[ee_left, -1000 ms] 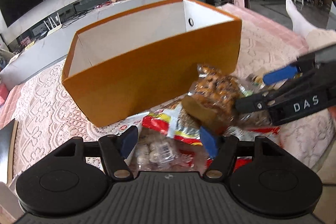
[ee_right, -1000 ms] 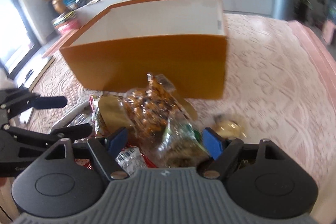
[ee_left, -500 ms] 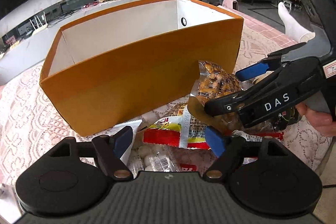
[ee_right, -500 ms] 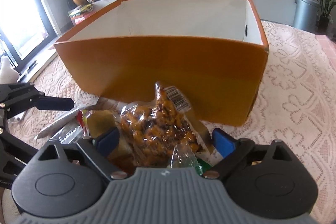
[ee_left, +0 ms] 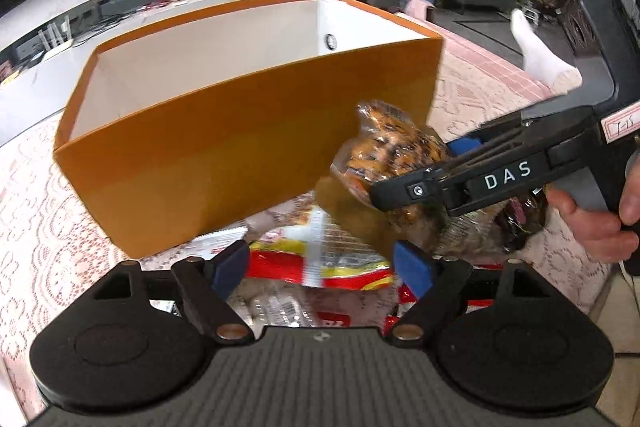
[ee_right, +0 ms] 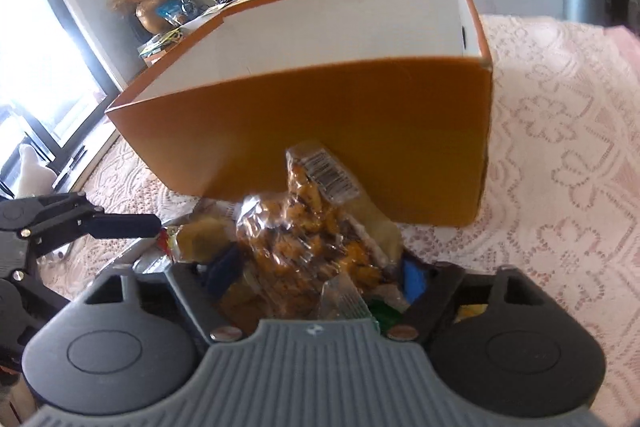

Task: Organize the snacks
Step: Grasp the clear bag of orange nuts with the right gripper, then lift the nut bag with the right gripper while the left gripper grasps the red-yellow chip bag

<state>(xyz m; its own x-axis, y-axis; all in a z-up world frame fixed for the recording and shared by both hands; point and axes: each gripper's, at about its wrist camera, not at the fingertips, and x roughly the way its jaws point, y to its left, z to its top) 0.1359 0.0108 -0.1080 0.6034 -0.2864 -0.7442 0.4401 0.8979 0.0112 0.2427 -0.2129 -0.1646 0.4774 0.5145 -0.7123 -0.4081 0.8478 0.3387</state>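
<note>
Right hand-held gripper (ee_right: 320,273) now closing round orange snack bag (ee_right: 316,239) (beside orange box (ee_right: 320,131))

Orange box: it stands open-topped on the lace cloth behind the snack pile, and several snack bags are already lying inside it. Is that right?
Not quite. The orange box does stand open-topped on the lace cloth behind the snack pile, but no bags show inside it. The left wrist view shows only bare white inner walls; the floor of the box is hidden. The snacks lie in front of the box.

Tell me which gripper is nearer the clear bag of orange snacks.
Right. The right gripper is closing around the snack bag; the left gripper hangs open over the red packet, beside it.
</note>
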